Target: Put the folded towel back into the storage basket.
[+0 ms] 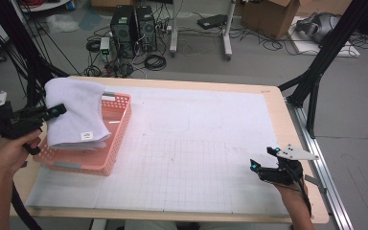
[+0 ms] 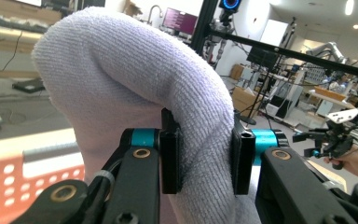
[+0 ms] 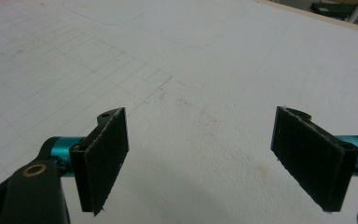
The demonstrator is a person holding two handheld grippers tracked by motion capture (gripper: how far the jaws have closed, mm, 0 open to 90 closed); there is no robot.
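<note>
White towel (image 1: 76, 112), folded, hangs over the pink basket (image 1: 115, 143) at centre left of the high view, pinched by the left gripper (image 1: 57, 111). Lower right, the right gripper (image 1: 264, 158) is spread wide above the gridded mat (image 1: 196, 143).

Wood-edged tabletop (image 1: 273, 96) carries white grid mat (image 1: 196, 143); pink basket (image 1: 117, 139) sits on mat beside left tool (image 1: 60, 109).
</note>
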